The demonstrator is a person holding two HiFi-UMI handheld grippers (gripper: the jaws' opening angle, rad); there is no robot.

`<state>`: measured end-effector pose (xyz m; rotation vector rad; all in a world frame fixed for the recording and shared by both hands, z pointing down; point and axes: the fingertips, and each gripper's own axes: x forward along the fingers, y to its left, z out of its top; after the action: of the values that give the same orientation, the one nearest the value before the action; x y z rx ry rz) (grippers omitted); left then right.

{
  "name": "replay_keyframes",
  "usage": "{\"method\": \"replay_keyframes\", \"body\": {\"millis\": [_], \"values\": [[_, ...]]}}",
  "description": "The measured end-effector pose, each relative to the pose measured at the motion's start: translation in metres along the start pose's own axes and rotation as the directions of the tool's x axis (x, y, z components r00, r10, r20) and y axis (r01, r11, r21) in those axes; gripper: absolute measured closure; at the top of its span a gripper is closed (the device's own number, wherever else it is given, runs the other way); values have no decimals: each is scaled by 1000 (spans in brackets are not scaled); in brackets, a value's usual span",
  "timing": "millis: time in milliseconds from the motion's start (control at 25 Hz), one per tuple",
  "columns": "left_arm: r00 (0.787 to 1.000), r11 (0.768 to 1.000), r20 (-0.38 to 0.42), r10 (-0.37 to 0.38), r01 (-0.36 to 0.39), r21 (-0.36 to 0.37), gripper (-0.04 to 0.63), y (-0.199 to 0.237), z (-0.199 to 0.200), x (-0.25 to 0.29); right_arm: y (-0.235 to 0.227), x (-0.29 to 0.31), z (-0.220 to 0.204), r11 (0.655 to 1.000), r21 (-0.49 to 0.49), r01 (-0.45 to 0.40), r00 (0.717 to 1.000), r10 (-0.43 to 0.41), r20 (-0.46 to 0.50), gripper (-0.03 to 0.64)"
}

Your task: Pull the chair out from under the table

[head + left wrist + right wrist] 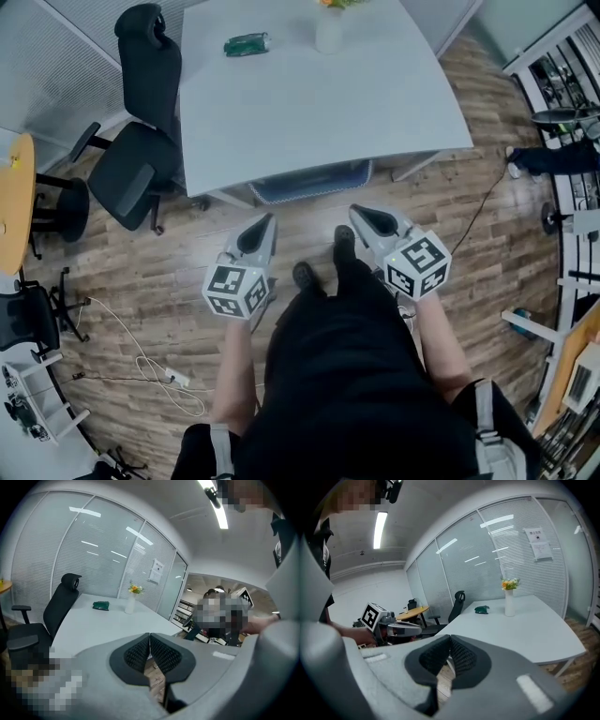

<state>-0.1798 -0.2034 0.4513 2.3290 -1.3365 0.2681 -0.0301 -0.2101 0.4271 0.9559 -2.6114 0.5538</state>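
Note:
A white table (309,94) fills the top of the head view. Under its near edge a grey-blue chair (307,182) is tucked in, only its top showing. My left gripper (269,221) and right gripper (355,214) hover side by side over the wood floor just short of that edge, pointing at the chair. Both are shut with nothing between the fingers. The left gripper view shows its shut jaws below the tabletop (98,625). In the right gripper view the jaws meet in front of the table (525,625), with the left gripper (393,629) off to the left.
A black office chair (141,141) stands at the table's left side. A green packet (247,44) and a white vase (328,30) sit on the table. A round yellow table (13,202), a floor cable (155,366) and shelving (572,103) flank the space. My shoes (323,262) are behind the grippers.

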Motion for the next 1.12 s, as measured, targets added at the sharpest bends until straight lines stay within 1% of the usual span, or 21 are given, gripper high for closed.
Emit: {"method": "replay_keyframes", "body": {"millis": [360,640,720,920,1120], "values": [[997,1000,-83,-5,7,28,583,6,-12,31,-26,26,-16,1000,-3,-23,996,23,-81,614],[989,998,-147,-19,29,62,583,2,-25,53,-45,38,-35,999,-21,-36,987,32,-154,612],[987,997,-162,-23,34,67,583,1,-29,57,-48,42,-41,999,-24,-44,983,39,-177,598],[979,996,-202,-24,40,74,583,0,-40,68,-58,50,-56,998,-36,-54,973,45,-226,588],[968,992,-249,-29,59,112,580,-3,-55,78,-68,55,-72,997,-34,-67,960,55,-275,557]]}}
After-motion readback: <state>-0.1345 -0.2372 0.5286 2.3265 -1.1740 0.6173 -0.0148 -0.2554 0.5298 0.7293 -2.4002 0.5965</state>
